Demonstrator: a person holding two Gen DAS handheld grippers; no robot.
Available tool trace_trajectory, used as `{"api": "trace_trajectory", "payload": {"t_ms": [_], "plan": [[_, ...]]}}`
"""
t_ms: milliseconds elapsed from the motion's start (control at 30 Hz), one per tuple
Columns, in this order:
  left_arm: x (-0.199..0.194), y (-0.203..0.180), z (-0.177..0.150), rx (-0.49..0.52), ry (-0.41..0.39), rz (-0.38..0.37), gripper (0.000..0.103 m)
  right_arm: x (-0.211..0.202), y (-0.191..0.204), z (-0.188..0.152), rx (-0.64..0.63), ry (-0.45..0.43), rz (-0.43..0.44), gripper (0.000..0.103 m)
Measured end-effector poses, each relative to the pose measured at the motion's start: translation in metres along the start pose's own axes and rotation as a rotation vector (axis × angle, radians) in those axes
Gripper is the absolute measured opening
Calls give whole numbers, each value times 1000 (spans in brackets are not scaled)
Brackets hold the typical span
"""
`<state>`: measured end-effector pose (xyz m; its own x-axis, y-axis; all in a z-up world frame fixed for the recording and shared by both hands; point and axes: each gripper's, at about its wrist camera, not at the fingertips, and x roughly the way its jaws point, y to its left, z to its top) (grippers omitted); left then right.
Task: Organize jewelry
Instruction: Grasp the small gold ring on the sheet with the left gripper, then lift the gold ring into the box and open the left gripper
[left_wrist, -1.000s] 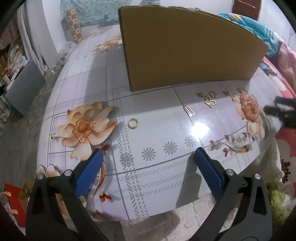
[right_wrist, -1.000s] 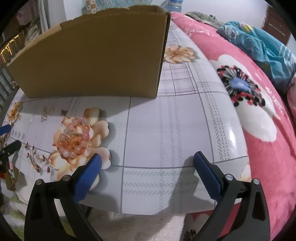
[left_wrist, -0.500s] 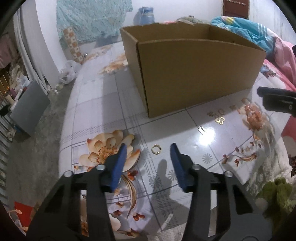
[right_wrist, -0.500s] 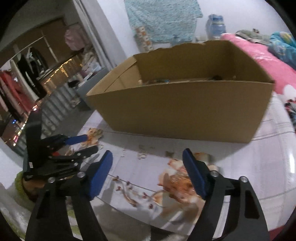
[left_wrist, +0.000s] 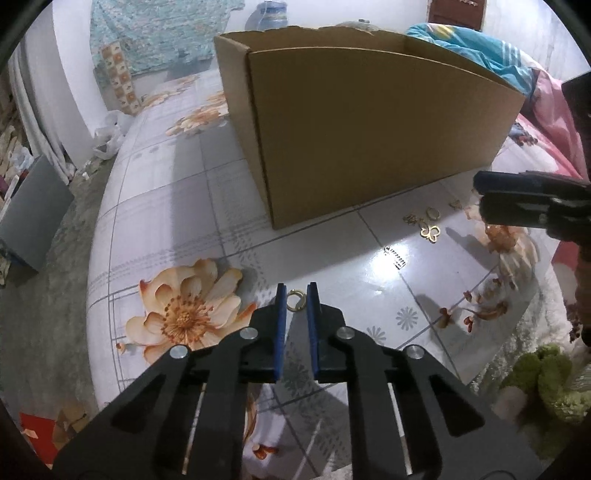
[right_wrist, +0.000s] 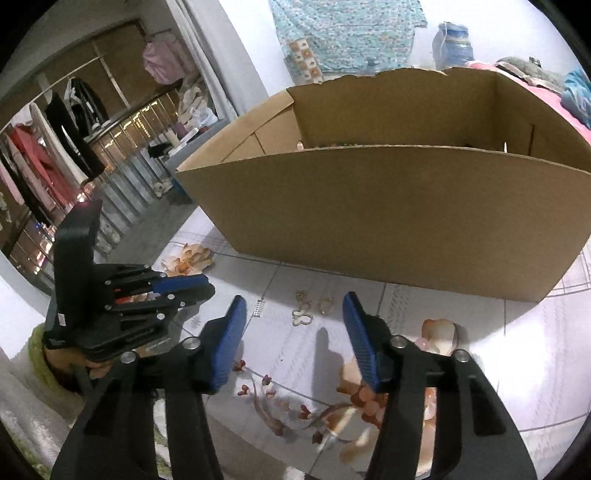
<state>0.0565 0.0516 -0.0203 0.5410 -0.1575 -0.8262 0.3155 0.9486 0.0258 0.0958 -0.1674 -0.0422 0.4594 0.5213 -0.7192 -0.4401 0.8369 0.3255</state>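
A gold ring lies on the floral table, between the tips of my left gripper, whose jaws are nearly closed around it. Whether they press it I cannot tell. A silver comb charm and several gold earrings, one butterfly-shaped, lie to the right near the cardboard box. My right gripper is open and empty above the earrings and the charm. A pink bead bracelet lies under its right finger. The left gripper also shows in the right wrist view.
The open cardboard box stands behind the jewelry. The table's front edge is close below both grippers. A pink bed lies to the right, a green plush toy on the floor.
My left gripper has closed from wide open to a narrow gap and moved onto the gold ring. My right gripper has swung left over the earrings and narrowed somewhat.
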Motion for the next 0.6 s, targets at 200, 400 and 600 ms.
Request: {"api": "trace_trajectory", "payload": {"t_ms": [200, 400, 600], "plan": [[-1, -2, -1, 1, -10, -9, 10, 4, 2, 2, -34, 15, -36, 40], [-1, -1, -1, -9, -25, -18, 10, 17, 2, 5, -89, 68, -104, 27], [-1, 1, -2, -12, -30, -27, 10, 28, 4, 7, -148, 113, -141, 21]]}}
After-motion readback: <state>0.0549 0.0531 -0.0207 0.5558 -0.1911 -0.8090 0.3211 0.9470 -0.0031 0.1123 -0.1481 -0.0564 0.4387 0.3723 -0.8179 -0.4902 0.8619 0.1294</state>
